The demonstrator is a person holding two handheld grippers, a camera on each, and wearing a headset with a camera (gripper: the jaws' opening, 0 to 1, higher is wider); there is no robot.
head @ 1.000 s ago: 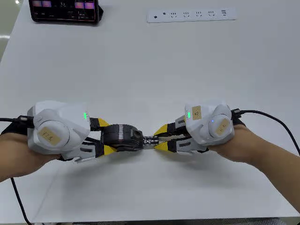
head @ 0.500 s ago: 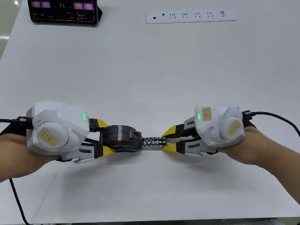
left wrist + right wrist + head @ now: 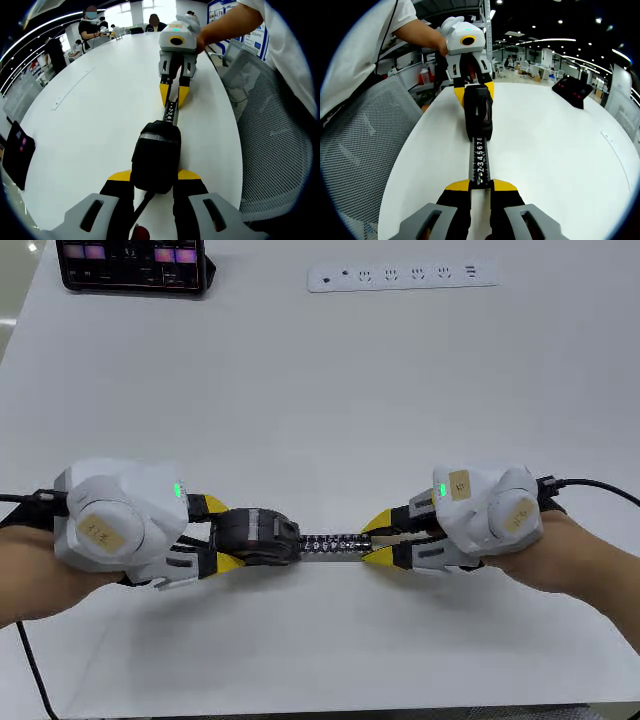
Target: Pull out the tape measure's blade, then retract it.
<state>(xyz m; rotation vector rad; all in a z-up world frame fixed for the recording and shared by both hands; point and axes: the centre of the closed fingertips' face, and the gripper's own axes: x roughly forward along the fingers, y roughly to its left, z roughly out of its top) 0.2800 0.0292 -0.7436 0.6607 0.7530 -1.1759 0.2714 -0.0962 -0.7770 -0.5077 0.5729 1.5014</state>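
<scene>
White workbench [image 3: 330,390]: the left gripper [image 3: 222,533] clamps the hard-cased tape measure [image 3: 257,535]; the right gripper [image 3: 375,540] pinches the blade [image 3: 330,543] tip, which looks thin, springy and probably slippery.

**Left gripper** [image 3: 222,533] and **right gripper** [image 3: 375,538] — rounded white shells, grey-and-black jaw arms, yellow fingertips [image 3: 216,505]. Each shell carries a green indicator light [image 3: 180,489] and tan paper labels [image 3: 101,530] with dark markings. Black cables [image 3: 590,485] leave the rear of both. The person wears a white short-sleeved shirt [image 3: 365,40].
</scene>
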